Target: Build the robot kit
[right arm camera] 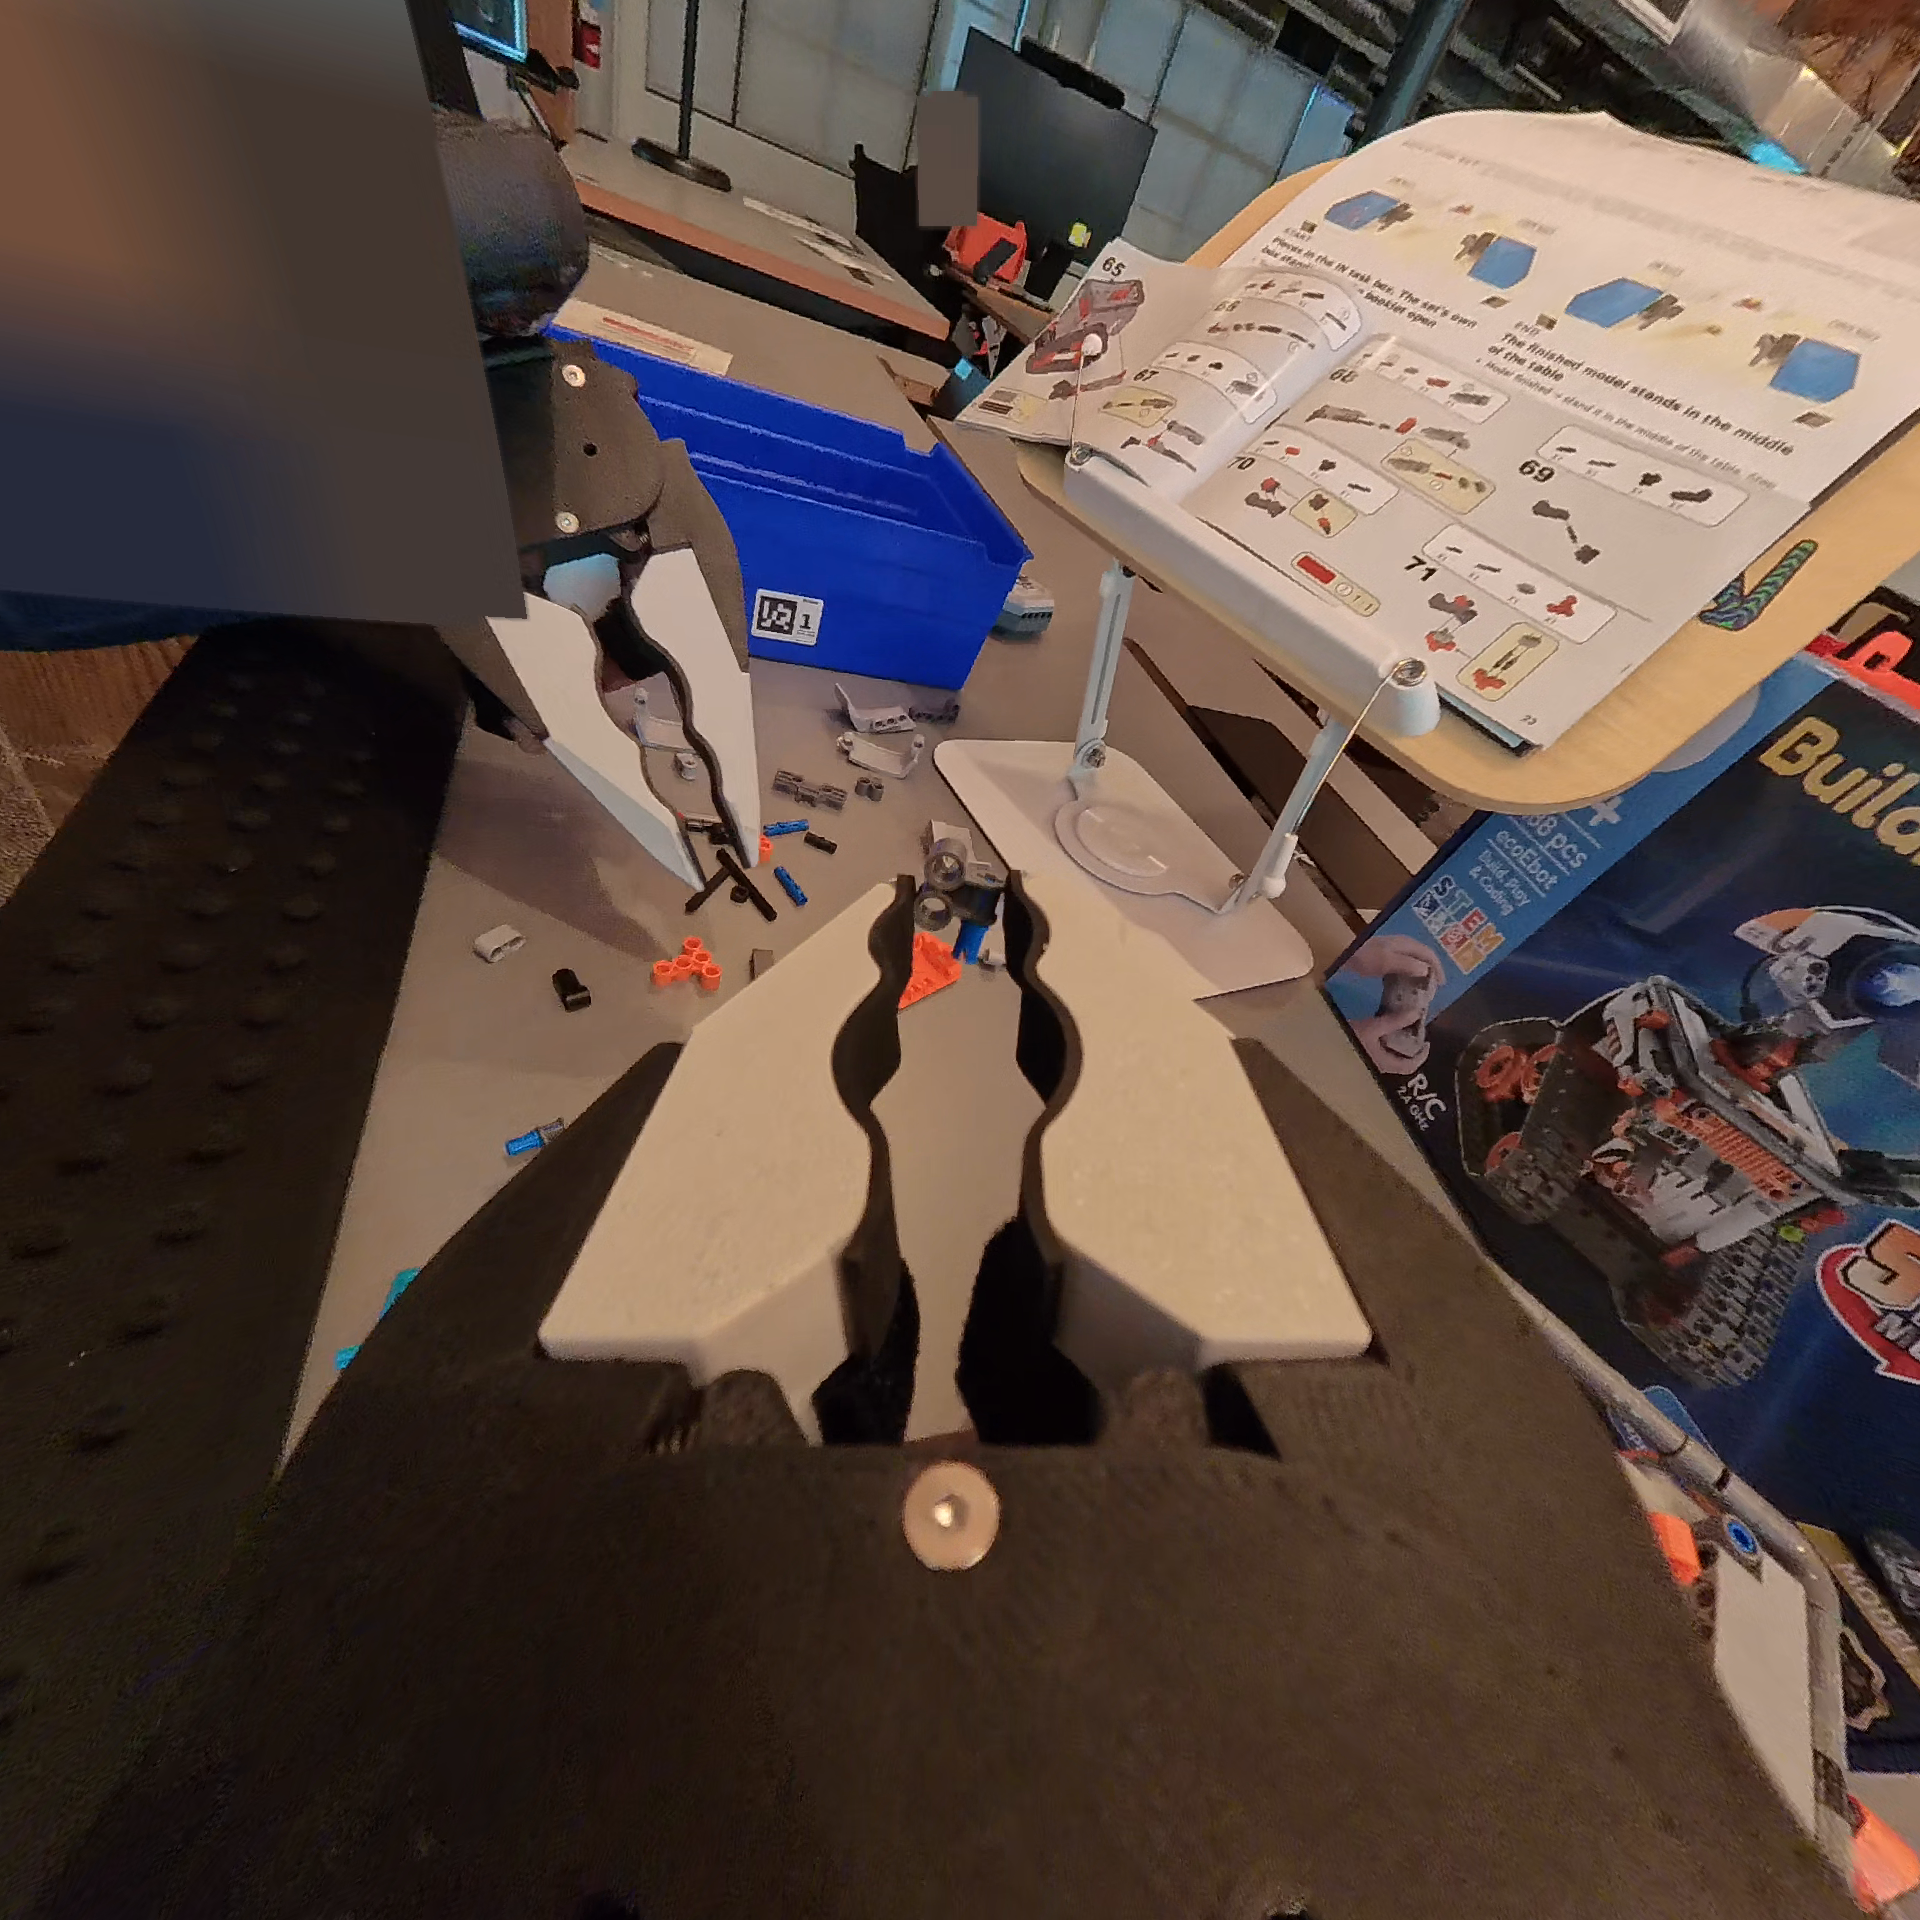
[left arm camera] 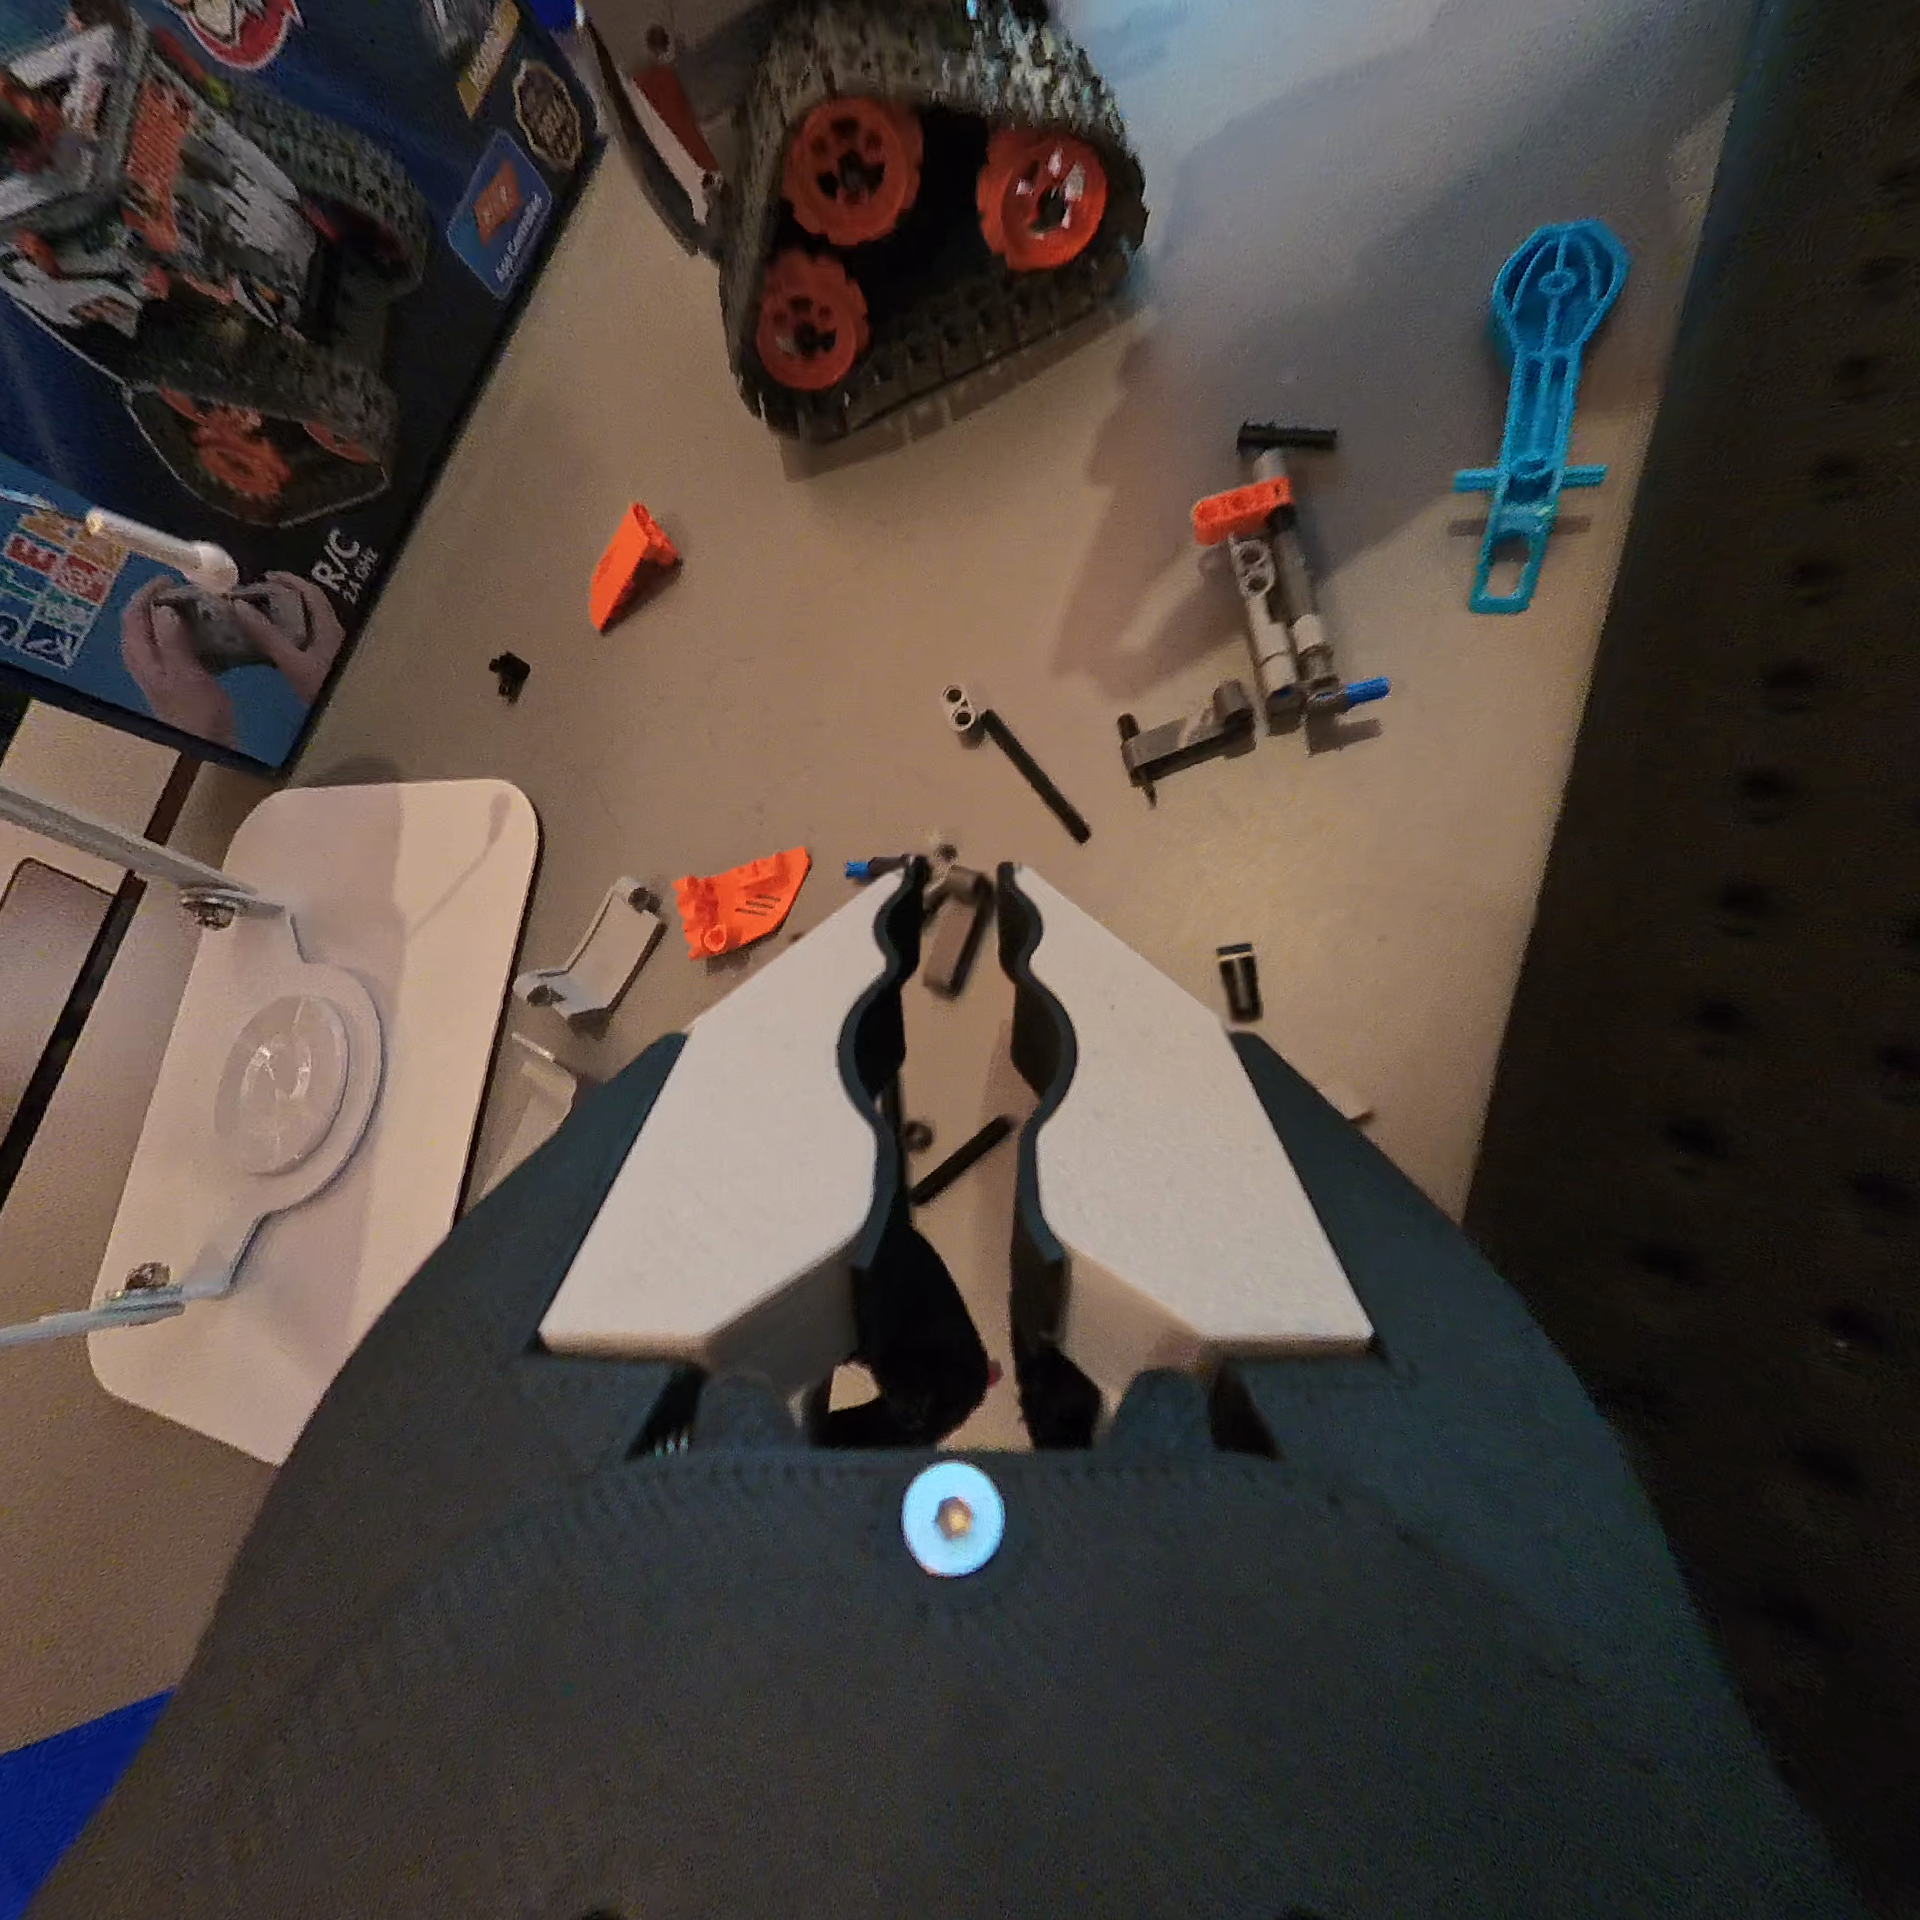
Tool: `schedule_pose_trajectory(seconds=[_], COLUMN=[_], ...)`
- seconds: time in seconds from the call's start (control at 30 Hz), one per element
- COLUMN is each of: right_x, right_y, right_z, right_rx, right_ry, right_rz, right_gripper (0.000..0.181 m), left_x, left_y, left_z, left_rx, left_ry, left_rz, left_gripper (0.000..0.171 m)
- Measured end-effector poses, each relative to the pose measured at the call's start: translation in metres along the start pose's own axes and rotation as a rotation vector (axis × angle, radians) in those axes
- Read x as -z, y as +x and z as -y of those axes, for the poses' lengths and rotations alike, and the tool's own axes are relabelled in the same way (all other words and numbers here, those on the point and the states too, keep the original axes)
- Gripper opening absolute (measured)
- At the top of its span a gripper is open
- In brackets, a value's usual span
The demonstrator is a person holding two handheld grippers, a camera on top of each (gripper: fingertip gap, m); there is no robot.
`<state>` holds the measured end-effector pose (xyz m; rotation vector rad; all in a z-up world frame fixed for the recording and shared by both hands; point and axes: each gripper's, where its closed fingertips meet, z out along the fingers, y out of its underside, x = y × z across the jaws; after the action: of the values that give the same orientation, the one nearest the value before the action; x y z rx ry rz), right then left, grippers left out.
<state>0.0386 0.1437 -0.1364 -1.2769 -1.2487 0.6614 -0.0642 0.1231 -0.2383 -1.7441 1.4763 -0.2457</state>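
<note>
My left gripper (left arm camera: pixel 956 875) points down at the grey table (left arm camera: pixel 831 644), its fingers close around a small grey beam (left arm camera: pixel 954 935). It also shows in the right wrist view (right arm camera: pixel 717 831), with that grey piece (right arm camera: pixel 665 743) between its fingers just above several loose black and blue pins (right arm camera: pixel 743 878). My right gripper (right arm camera: pixel 956 891) is shut on a small grey-and-blue assembly (right arm camera: pixel 948 899), held above the table. An orange plate (right arm camera: pixel 928 968) lies beneath it. A tracked vehicle with orange wheels (left arm camera: pixel 914 239) stands farther ahead of the left gripper.
Loose parts lie about: orange panels (left arm camera: pixel 740 899) (left arm camera: pixel 623 566), a grey-and-orange assembly (left arm camera: pixel 1273 592), a black axle (left arm camera: pixel 1029 774), a blue tool (left arm camera: pixel 1538 416). A white book stand (right arm camera: pixel 1122 831) holds an open booklet (right arm camera: pixel 1455 416). There is also a blue bin (right arm camera: pixel 831 520), a kit box (right arm camera: pixel 1662 1091) and a black studded board (right arm camera: pixel 187 987). One gripper's finger ends stand about 15 cm off the other's. Between my left fingertips and the black axle (left arm camera: pixel 1029 774) there is roughly 7 cm.
</note>
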Motion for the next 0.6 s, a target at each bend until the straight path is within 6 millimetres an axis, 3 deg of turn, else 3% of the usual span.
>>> schedule_pose_trajectory(seconds=[0.1,0.37,0.47,0.6], right_x=[0.000,0.003,0.006,0.012], right_y=[0.001,0.003,0.003,0.005], right_z=[-0.003,-0.007,-0.007,-0.012], right_rx=[-0.017,-0.029,-0.037,-0.038], right_ry=[-0.008,-0.021,-0.023,-0.041], right_rz=[0.011,0.028,0.039,0.045], right_gripper=[0.014,0.015,0.015,0.015], left_x=[-0.004,0.005,0.003,-0.006], left_y=[-0.005,-0.002,0.009,0.031], left_z=[-0.021,-0.024,-0.018,0.011], left_rx=[-0.048,-0.047,-0.045,-0.072], left_ry=[-0.107,-0.129,-0.114,-0.046], left_rz=[0.003,-0.046,-0.102,-0.166], left_gripper=[0.013,0.014,0.017,0.019])
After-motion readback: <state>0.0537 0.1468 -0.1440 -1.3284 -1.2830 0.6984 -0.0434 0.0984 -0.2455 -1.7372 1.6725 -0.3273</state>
